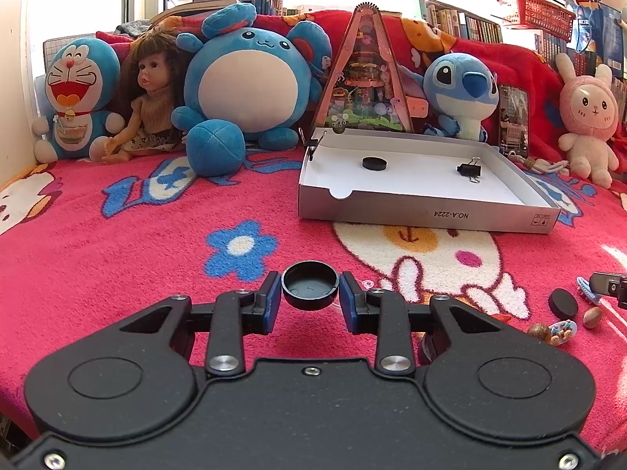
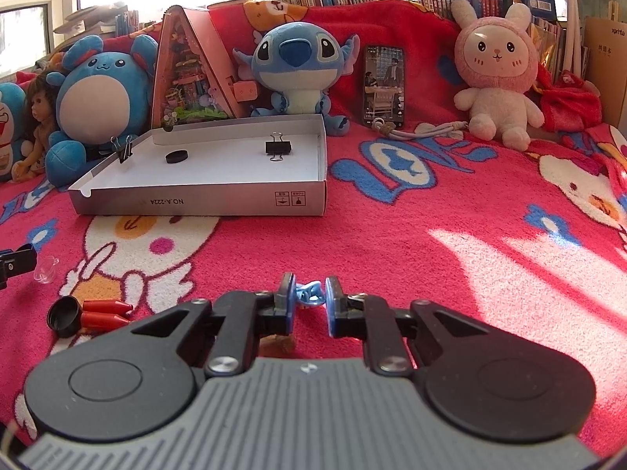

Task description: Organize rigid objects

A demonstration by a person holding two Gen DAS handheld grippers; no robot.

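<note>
Two tools over a pink patterned blanket spread on a bed. Left tool clamped on a round black cap, open side up, pads pressing its rim from both sides, held above the blanket. Right tool narrowed onto a small blue clip; its pads touch the clip at either end, low and close to the blanket. Farther back, a shallow white cardboard tray lies on the blanket, print on its front wall upside down. Inside the tray: a black disc left of centre, a black binder clip right of centre, well apart from each other. Another binder clip grips the tray's left wall. Loose things near the tools: a second black disc, two nut-like pieces and a small oval patterned item seen from the left wrist; a black cap with two red pointed pieces just beside it and a clear plastic bit seen from the right. Behind the tray, a row of plush toys, a doll, a triangular display house, an upright phone. Bookshelves along the back wall. Sun patches fall on the blanket at right.
</note>
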